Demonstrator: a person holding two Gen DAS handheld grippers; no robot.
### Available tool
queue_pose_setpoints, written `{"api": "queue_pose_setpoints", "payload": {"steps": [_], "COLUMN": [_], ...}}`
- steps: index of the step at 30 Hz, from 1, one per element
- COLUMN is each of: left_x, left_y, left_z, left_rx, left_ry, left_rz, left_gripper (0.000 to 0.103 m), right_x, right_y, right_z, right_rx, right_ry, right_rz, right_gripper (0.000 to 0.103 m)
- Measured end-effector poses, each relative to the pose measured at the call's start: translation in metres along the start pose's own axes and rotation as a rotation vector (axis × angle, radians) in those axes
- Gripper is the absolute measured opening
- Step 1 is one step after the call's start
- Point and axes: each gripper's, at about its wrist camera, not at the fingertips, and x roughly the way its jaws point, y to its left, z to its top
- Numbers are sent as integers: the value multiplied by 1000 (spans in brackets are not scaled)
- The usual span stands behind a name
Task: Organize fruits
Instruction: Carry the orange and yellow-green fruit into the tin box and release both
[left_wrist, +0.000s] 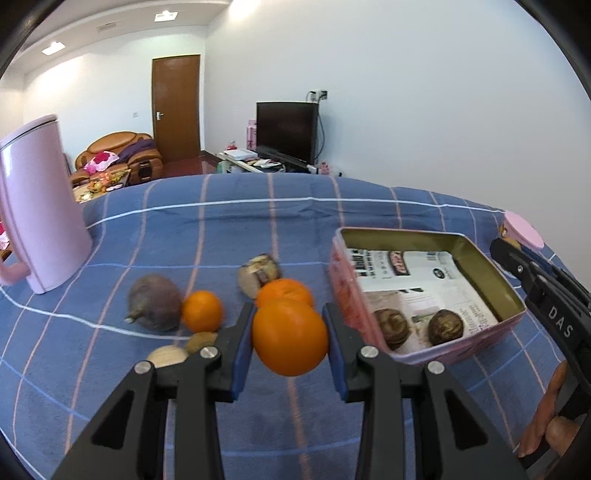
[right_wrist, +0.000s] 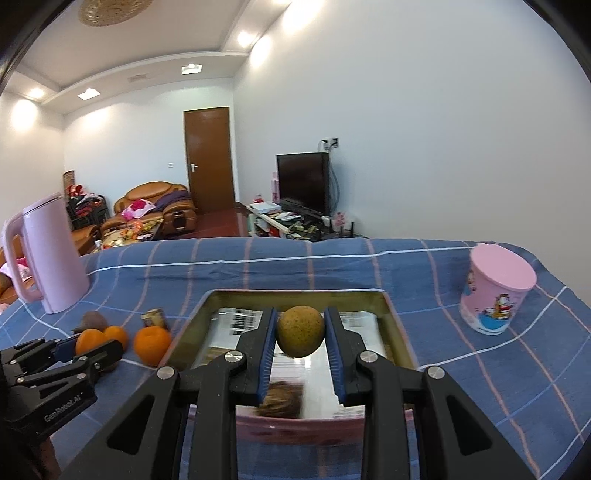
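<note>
Two fruits are carried: an orange (left_wrist: 290, 336) is clamped in the left gripper (left_wrist: 289, 334), with the tin (left_wrist: 491, 273) lying at its two o'clock. A brownish-green fruit (right_wrist: 300, 331) is pinched in the right gripper (right_wrist: 300, 334), already held over the tin's open inside, so the right hand is judged nearer to release.

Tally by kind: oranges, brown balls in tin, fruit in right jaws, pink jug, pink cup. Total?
Oranges: 3
Brown balls in tin: 2
Yellow-brown fruit in right jaws: 1
Jug: 1
Cup: 1
Total: 8
</note>
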Motion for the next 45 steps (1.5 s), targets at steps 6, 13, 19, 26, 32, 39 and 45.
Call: {"api": "queue_pose_setpoints", "payload": {"steps": [6, 13, 19, 26, 32, 39, 45], "left_x": [9, 28, 46, 54, 56, 61, 67], "left_y": [-32, -74, -100, -98, -98, -97, -101], "left_z": [11, 22, 31, 31, 30, 31, 30], "left_rx": [26, 67, 75, 86, 83, 75, 89], "left_ry": [-22, -18, -10, -4, -2, 22, 52], "left_rz": [-23, -35, -31, 1, -4, -2, -7], "left_gripper": [38, 38, 38, 38, 38, 38, 39], "right_x": [8, 22, 39, 46, 48, 49, 51], "right_y": [-27, -52, -53, -48, -50, -49, -44], "right_z": [5, 7, 4, 1, 1, 2, 0], "right_rx": [15, 53, 29, 14, 27, 26, 12], "right_ry": [9, 46, 108, 149, 161, 165, 190], "right_rz": [-52, -60, -46, -16, -14, -7, 27], "right_gripper": [28, 28, 28, 28, 28, 28, 28]}}
